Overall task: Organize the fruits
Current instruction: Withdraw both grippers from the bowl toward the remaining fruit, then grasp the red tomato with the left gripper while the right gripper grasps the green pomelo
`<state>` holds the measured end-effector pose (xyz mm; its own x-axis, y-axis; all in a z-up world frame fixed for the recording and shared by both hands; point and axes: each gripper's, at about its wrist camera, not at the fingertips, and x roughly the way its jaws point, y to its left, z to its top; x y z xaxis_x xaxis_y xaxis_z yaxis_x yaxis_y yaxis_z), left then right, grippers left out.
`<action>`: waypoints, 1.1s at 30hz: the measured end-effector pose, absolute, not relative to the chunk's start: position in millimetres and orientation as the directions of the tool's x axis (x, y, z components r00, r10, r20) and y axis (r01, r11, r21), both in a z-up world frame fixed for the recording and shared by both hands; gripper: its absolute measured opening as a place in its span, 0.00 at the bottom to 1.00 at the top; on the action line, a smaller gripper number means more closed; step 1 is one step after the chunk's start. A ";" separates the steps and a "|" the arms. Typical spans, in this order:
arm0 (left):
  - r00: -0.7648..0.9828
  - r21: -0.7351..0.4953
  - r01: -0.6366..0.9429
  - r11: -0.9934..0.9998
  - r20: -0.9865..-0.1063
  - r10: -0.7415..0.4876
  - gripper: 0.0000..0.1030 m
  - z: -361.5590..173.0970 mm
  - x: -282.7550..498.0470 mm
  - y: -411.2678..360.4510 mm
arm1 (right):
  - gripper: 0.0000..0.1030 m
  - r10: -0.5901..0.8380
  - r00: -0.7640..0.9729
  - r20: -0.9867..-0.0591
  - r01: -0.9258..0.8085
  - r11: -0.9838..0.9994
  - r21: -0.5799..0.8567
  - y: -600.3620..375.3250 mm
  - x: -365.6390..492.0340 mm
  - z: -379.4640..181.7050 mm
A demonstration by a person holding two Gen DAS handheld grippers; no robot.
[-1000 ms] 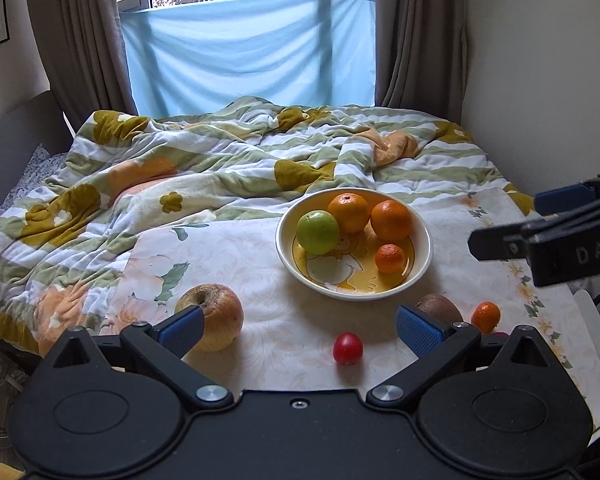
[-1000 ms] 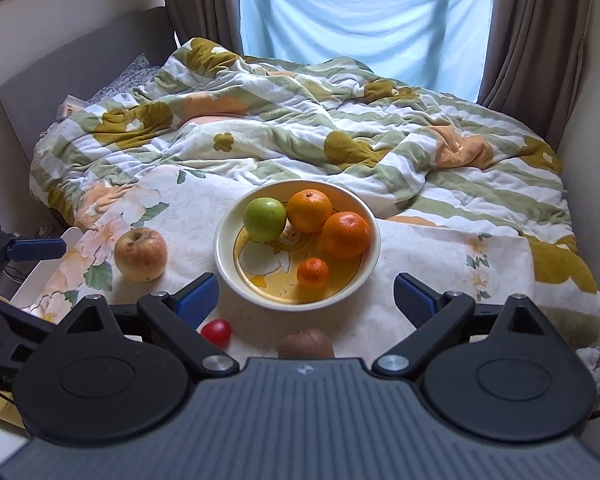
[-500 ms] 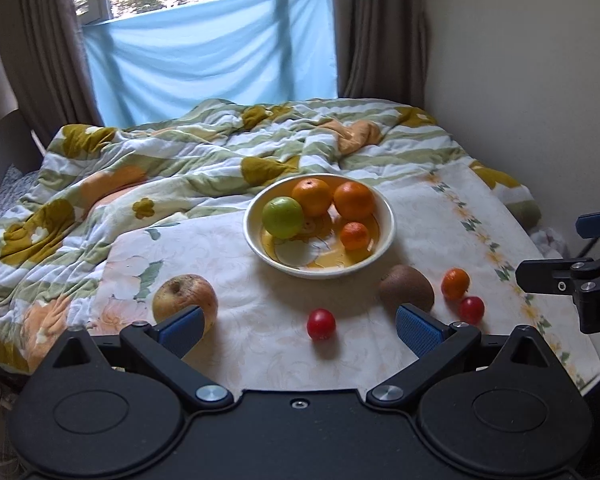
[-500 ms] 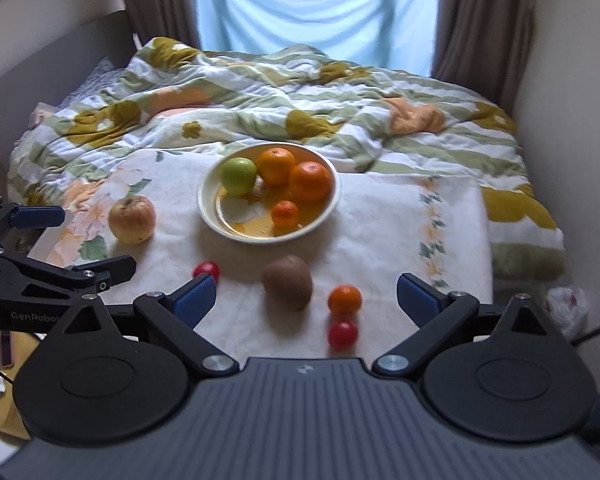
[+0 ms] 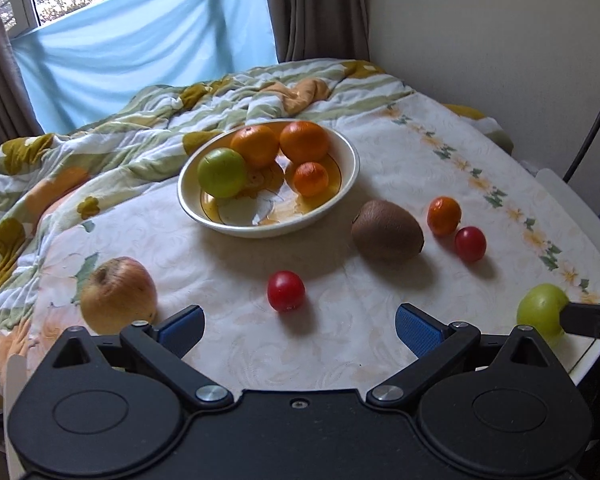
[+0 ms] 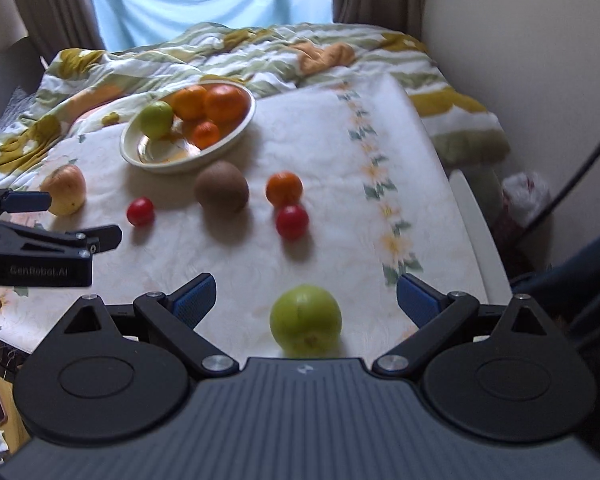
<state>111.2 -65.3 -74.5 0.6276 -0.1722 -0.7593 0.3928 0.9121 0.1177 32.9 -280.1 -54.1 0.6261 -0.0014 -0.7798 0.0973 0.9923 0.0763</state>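
Green apple (image 6: 305, 320) lies between the open right hand-held gripper (image 6: 305, 304) fingers.

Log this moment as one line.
left claw open, empty | right claw open around green apple | bowl four fruits

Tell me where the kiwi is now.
The kiwi lies on the white cloth, just right of the bowl, with the small orange and a red tomato to its right.
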 end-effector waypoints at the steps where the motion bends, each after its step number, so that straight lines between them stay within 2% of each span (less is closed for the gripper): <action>1: 0.622 0.114 0.395 0.912 -0.764 -0.174 0.99 -78.9 114.5 -64.7 | 1.00 -0.006 0.620 -0.785 0.114 0.990 0.083 -281.2 31.4 -60.1; 9: 0.602 0.115 0.385 0.916 -0.783 -0.155 0.87 -109.9 147.1 -64.3 | 1.00 -0.014 0.596 -0.803 0.160 0.982 0.101 -282.9 32.4 -93.1; 14: 0.591 0.113 0.372 0.921 -0.794 -0.142 0.63 -122.6 162.8 -65.8 | 1.00 -0.013 0.595 -0.804 0.164 0.981 0.105 -279.6 39.0 -104.4; 16: 0.587 0.095 0.369 0.925 -0.795 -0.153 0.59 -124.4 165.6 -64.6 | 0.99 -0.013 0.589 -0.808 0.165 0.981 0.104 -278.4 40.8 -107.1; 18: 0.585 0.084 0.374 0.923 -0.794 -0.165 0.50 -123.9 166.5 -64.9 | 0.99 -0.020 0.587 -0.809 0.171 0.980 0.100 -277.3 41.5 -108.0; 20: 0.582 0.075 0.383 0.921 -0.794 -0.178 0.32 -123.4 167.1 -65.9 | 0.99 -0.023 0.587 -0.810 0.176 0.979 0.100 -276.7 41.8 -108.1; 23: 0.582 0.083 0.384 0.920 -0.795 -0.171 0.32 -122.4 166.9 -67.8 | 0.98 -0.023 0.587 -0.809 0.178 0.979 0.100 -276.7 42.2 -108.1; 27: 0.574 0.070 0.381 0.922 -0.800 -0.176 0.32 -121.9 164.7 -65.5 | 0.90 -0.021 0.582 -0.813 0.178 0.979 0.103 -277.3 42.9 -108.7; 33: 0.575 0.061 0.365 0.929 -0.800 -0.173 0.32 -122.2 153.0 -63.3 | 0.86 -0.016 0.582 -0.813 0.176 0.979 0.107 -276.3 45.4 -110.2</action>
